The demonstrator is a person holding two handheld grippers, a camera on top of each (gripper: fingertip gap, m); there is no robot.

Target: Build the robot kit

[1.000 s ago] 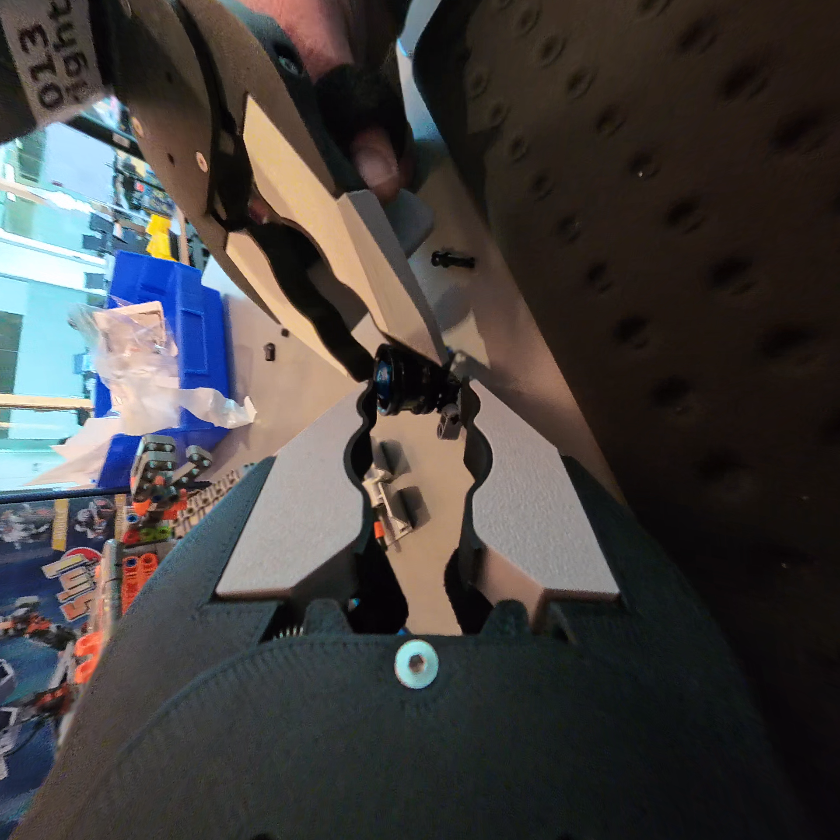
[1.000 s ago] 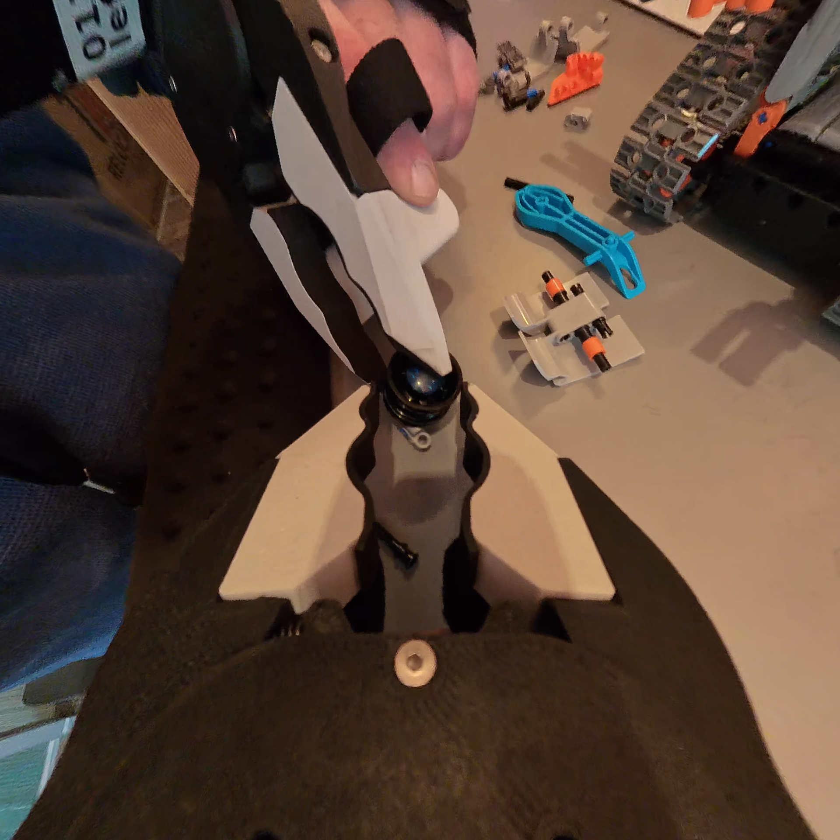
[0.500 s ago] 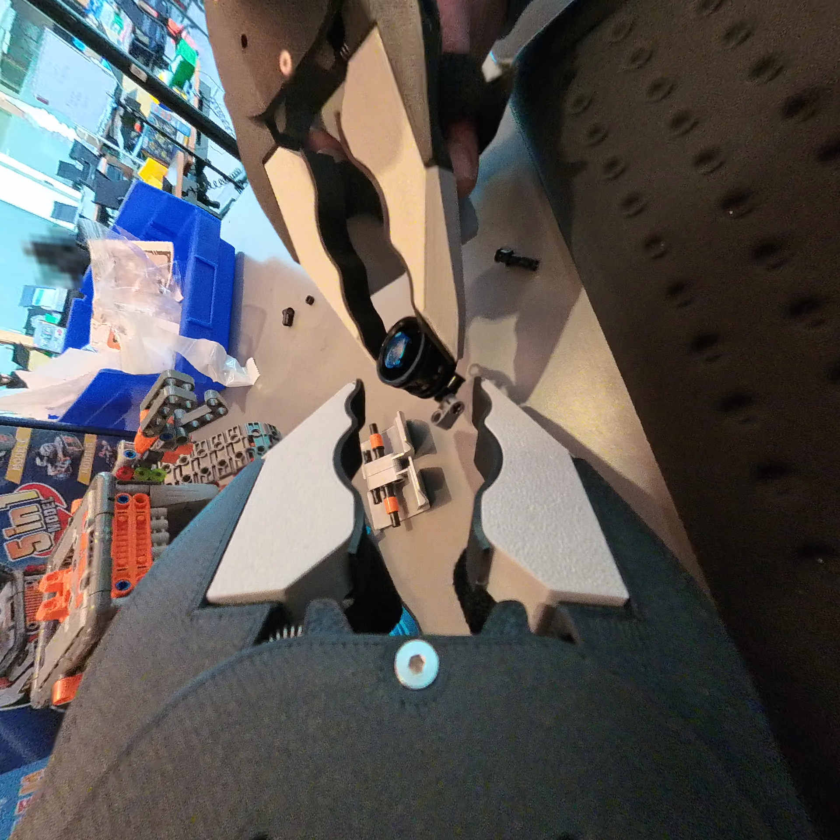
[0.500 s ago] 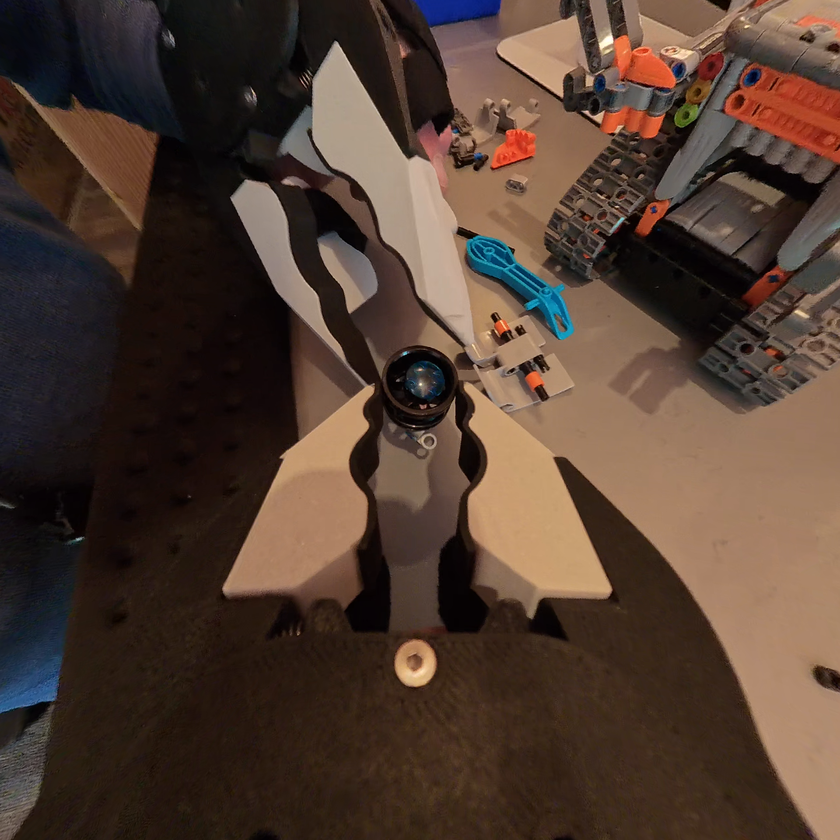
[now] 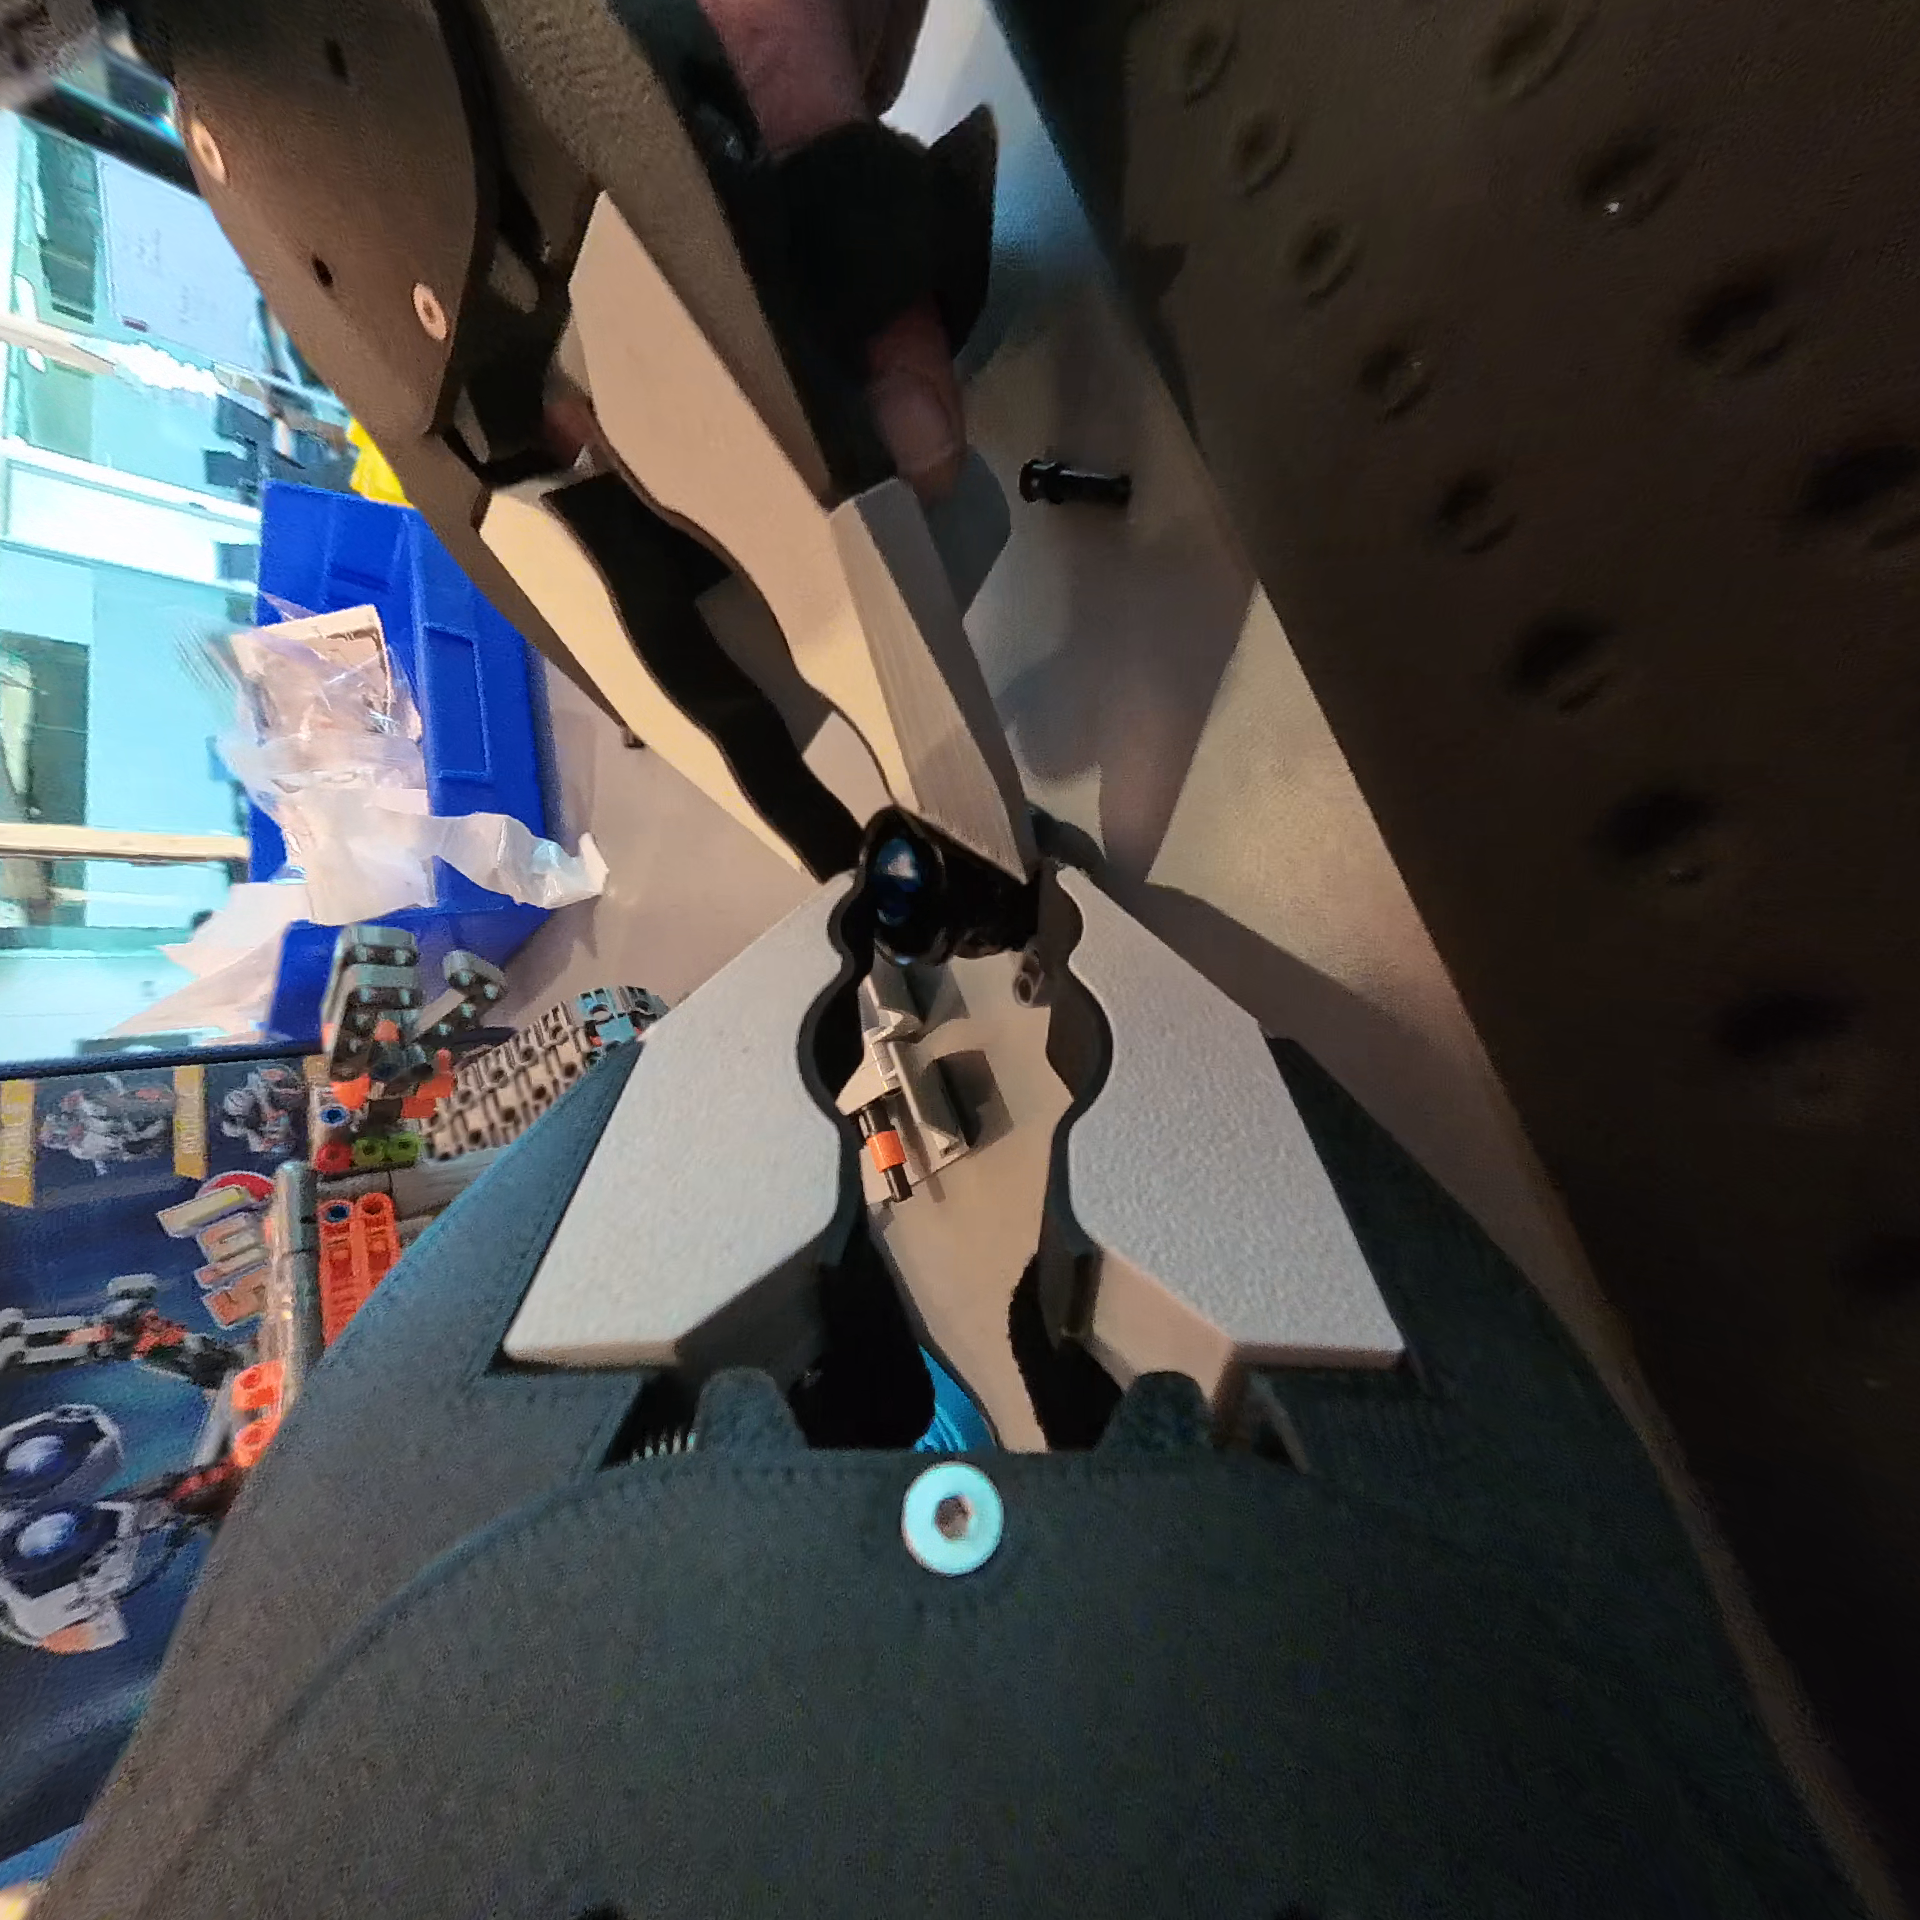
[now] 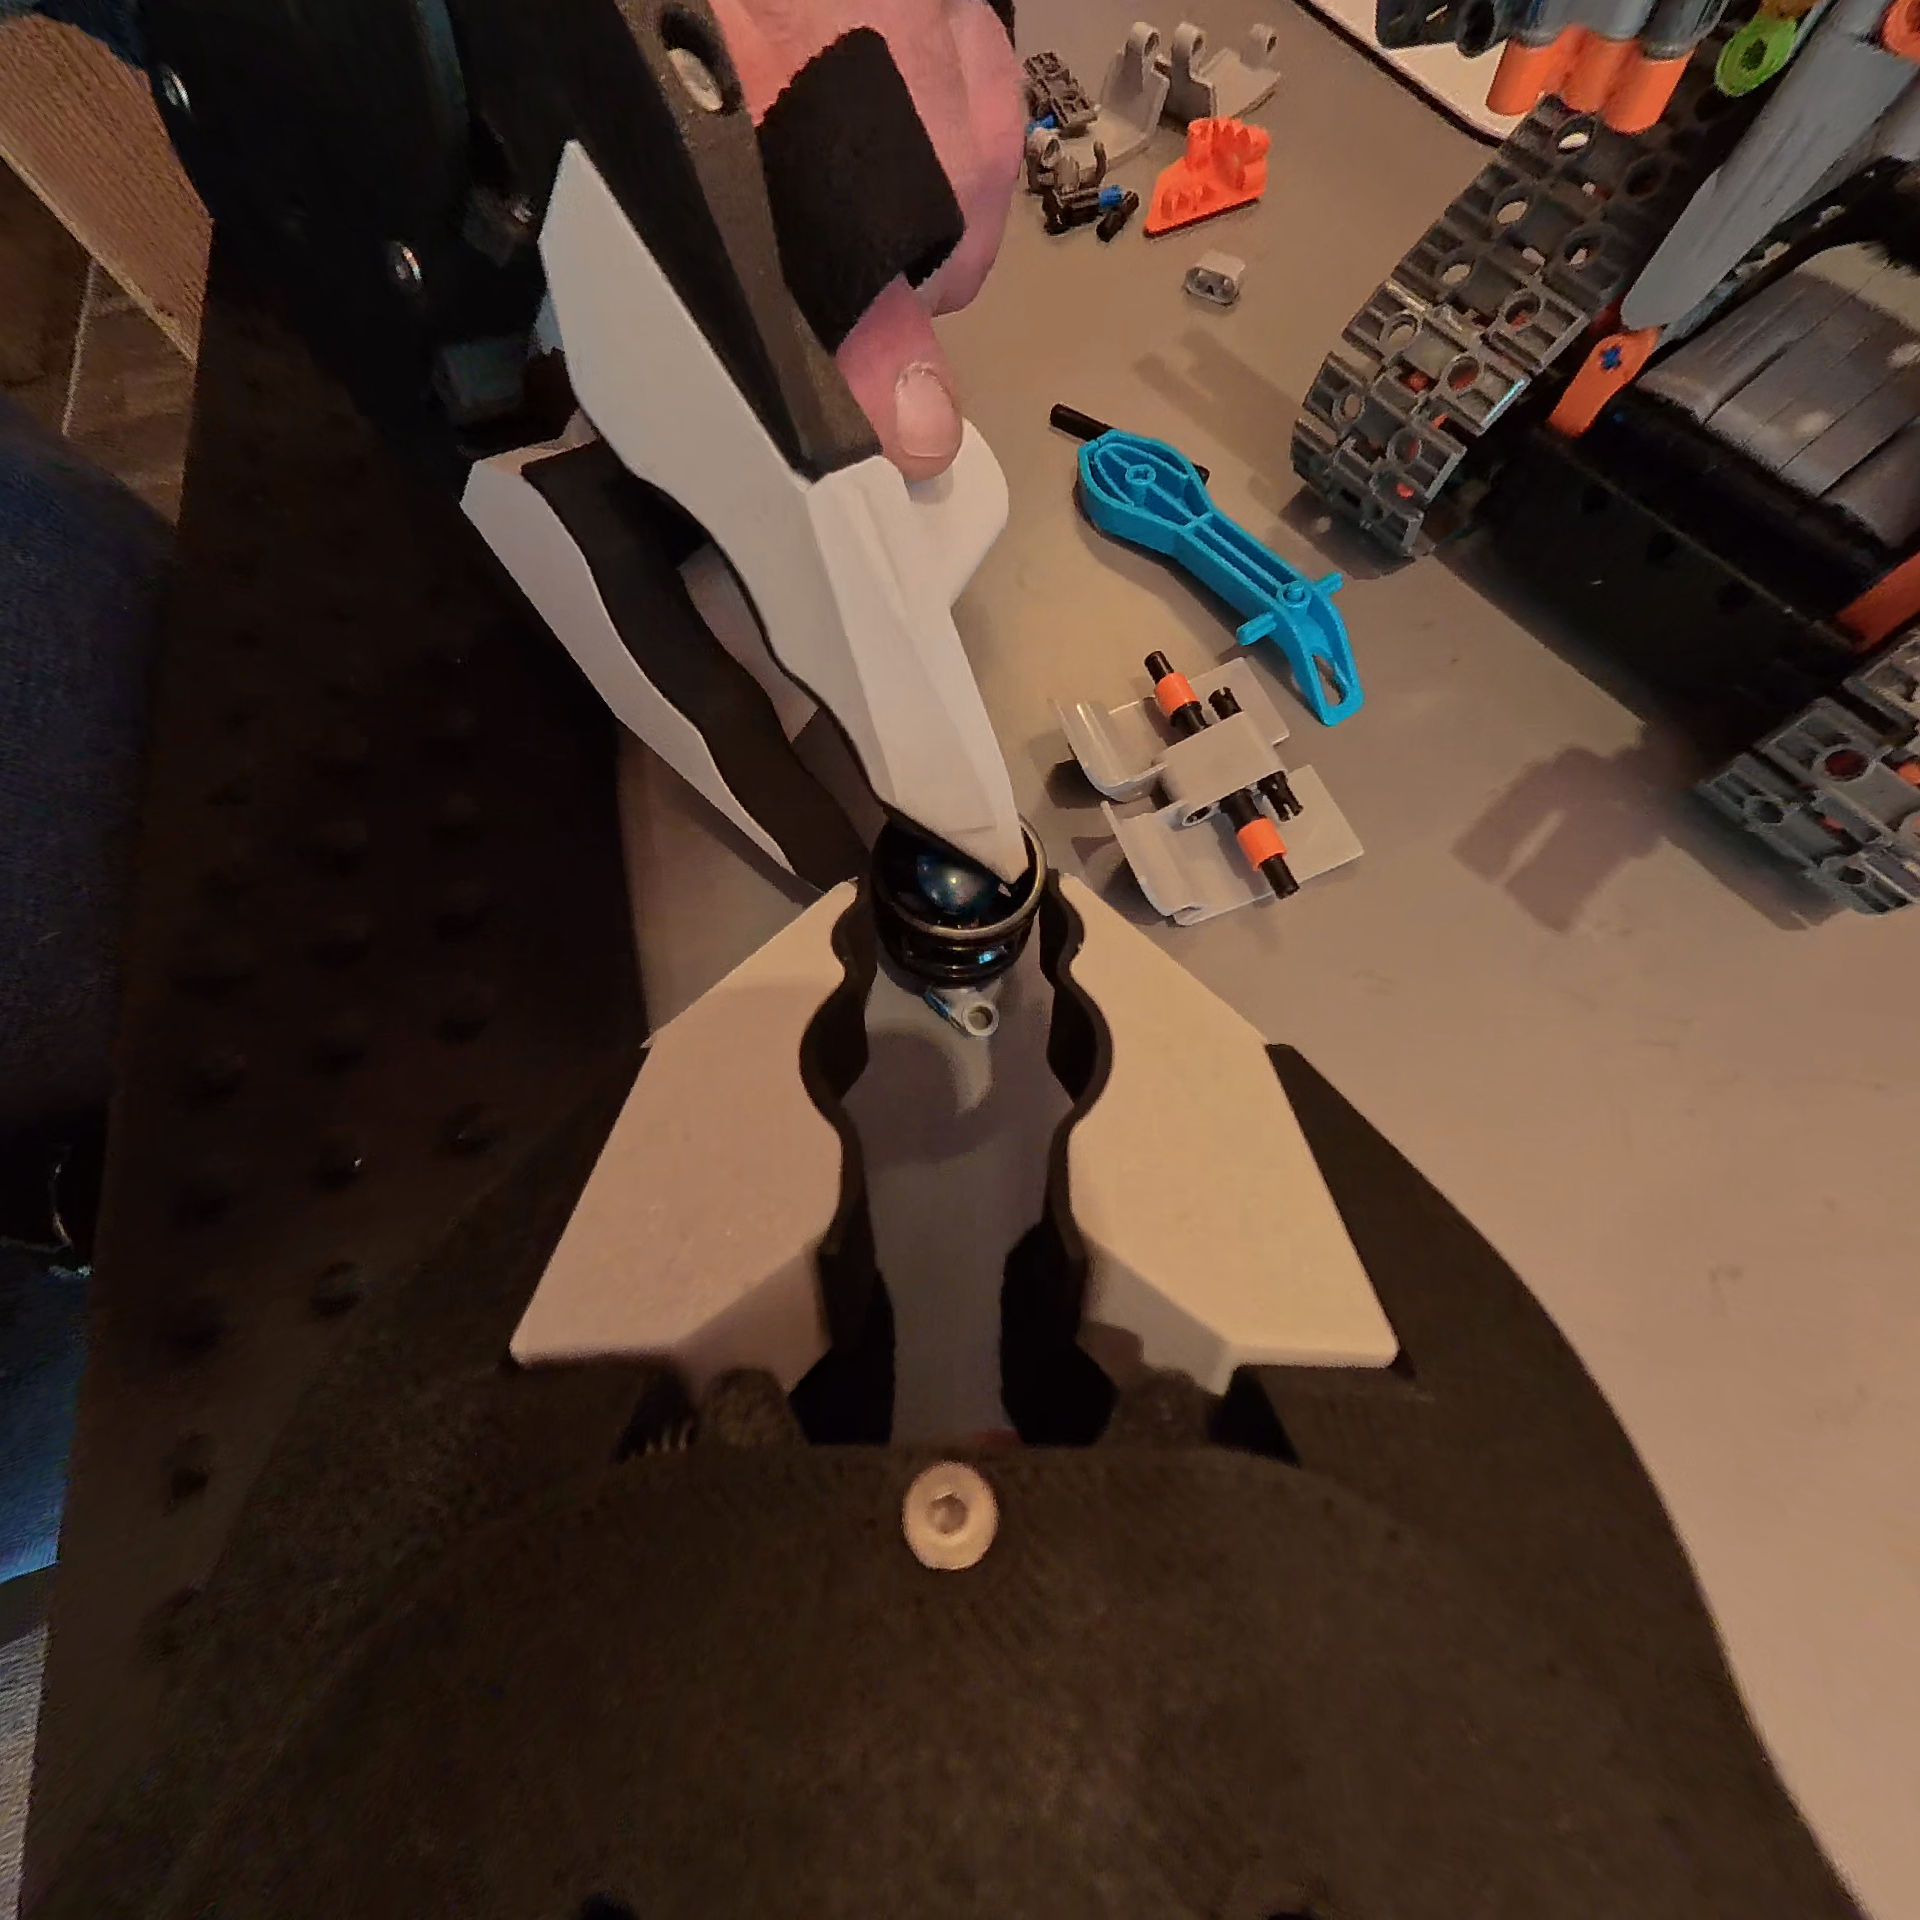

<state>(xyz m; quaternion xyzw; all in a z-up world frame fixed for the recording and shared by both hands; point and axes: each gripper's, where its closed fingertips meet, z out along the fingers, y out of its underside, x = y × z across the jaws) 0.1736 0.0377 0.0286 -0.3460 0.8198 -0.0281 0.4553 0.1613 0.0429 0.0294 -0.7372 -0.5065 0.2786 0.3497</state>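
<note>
A small black ringed cylinder with a blue ball in it [image 6: 951, 914] is held above the grey table. My right gripper [image 6: 951, 904] is shut on it at the fingertips. A tiny grey connector [image 6: 977, 1016] hangs under it. My left gripper [image 6: 920, 831] reaches in from above, held by a hand, with its tips on the same piece. In the left wrist view the cylinder [image 5: 925, 899] sits between my left gripper's tips [image 5: 948, 894], which close on it. The right gripper [image 5: 925, 847] meets it from above.
On the table [image 6: 1558, 1143] lie a grey panel assembly with orange bushes [image 6: 1205, 790], a blue lever tool [image 6: 1226, 566], loose small parts [image 6: 1210, 171] and a tracked model [image 6: 1507, 312]. A black dimpled surface [image 6: 312, 831] runs alongside. A blue bin with plastic bags [image 5: 436, 665] stands farther off. Left and right tips are no more than a few centimetres apart.
Half a second ago my left gripper was open and drawn back from the cylinder. It has come back and closed on it. My right gripper has kept its hold.
</note>
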